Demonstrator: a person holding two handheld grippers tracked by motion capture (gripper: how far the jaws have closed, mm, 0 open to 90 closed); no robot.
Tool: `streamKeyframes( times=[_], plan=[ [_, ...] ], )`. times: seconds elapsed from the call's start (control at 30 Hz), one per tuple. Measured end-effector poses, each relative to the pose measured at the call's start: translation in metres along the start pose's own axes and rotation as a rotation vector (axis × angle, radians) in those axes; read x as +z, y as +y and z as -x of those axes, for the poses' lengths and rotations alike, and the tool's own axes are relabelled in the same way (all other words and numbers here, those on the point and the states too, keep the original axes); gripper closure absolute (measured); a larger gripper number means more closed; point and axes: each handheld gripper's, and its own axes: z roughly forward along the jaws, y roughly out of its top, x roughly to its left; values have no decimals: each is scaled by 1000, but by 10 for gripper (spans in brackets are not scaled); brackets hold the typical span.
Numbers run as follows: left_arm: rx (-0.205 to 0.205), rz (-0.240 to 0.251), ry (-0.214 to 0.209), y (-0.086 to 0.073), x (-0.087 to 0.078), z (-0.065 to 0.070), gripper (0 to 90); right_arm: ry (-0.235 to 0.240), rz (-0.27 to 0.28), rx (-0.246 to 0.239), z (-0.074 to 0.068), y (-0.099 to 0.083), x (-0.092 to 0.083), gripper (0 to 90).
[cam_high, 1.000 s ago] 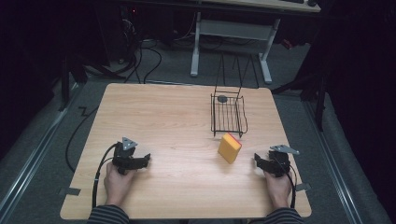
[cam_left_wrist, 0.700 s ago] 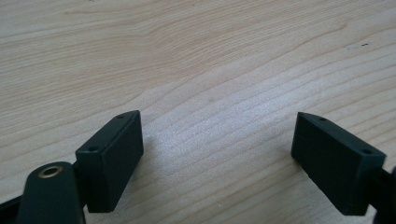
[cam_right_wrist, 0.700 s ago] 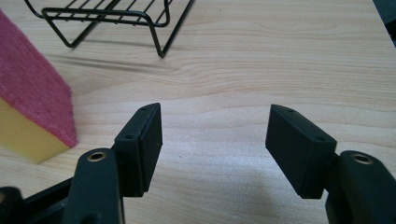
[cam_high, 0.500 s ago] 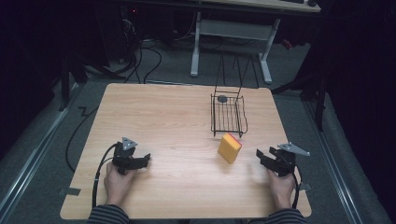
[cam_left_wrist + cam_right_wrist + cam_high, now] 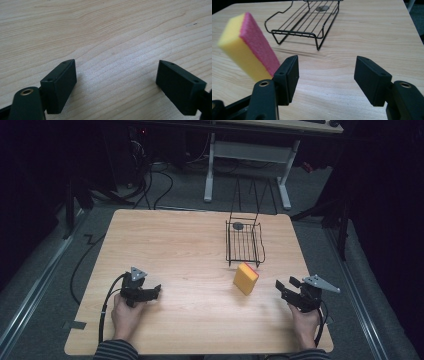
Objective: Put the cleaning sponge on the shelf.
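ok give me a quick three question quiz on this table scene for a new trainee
1. True or false: the sponge lies inside the wire rack.
2. Which gripper is nearer the sponge?
A. the left gripper
B. the right gripper
C. both equally near
3. Fill in: in the right gripper view, the sponge's two layers are yellow and ____.

Key
1. False. It sits on the table, just in front of the rack and outside it.
2. B. The right gripper, jaws open with nothing between them, is close beside the sponge; the left gripper, also open, is farther off.
3. Pink.
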Motion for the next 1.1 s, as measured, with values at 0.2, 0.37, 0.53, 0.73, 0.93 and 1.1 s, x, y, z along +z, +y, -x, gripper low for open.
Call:
streamKeyframes(
  times=[0.2,0.37,0.53,0.73,0.93,1.1],
  plan=[
    [0,0,0,0,0,0,173,22,21,-25,-8,0,-8,360],
    [0,0,0,0,0,0,173,71,35,-67,-25,0,-14,354],
    [0,0,-1,0,0,0,173,105,37,-112,-40,1,-16,347],
    [0,0,-1,0,0,0,173,142,38,-151,-56,3,-16,346],
    [0,0,-1,0,0,0,173,166,36,-168,-66,6,-9,344],
    [0,0,-1,0,0,0,173,172,31,-170,-70,7,-2,344]
  ],
)
